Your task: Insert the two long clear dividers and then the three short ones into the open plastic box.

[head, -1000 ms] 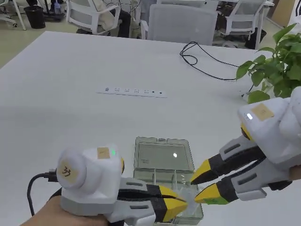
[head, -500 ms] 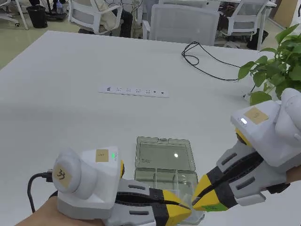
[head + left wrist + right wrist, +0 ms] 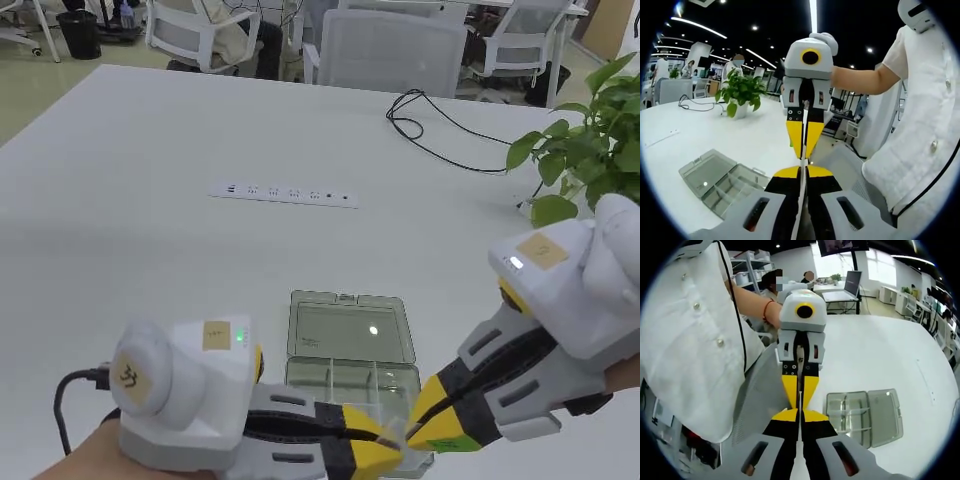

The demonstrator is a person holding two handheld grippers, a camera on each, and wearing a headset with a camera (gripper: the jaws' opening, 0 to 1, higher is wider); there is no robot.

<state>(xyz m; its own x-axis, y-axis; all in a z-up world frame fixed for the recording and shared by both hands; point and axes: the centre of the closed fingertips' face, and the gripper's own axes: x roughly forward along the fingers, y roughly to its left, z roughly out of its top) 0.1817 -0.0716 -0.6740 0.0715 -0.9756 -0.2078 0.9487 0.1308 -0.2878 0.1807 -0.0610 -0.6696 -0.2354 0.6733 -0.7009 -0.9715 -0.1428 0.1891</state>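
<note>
1. Both tongs, left tongs (image 3: 385, 450) and right tongs (image 3: 420, 425), are pinching one clear divider (image 3: 403, 432) tip to tip, over the near edge of the open plastic box (image 3: 330, 378) on the table (image 3: 150, 200).
2. We are judging an insertion step to be in hand; partitions are showing inside the box.
3. Next, we are expecting to lower the divider upright into its slots.

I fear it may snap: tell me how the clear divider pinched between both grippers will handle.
Thin and clear, the divider probably weighs little and may flex. It runs as a straight line between the shut left gripper and right gripper, so it seems stiff. Its smooth plastic could slip; a pinch at both ends likely steadies it.
</note>
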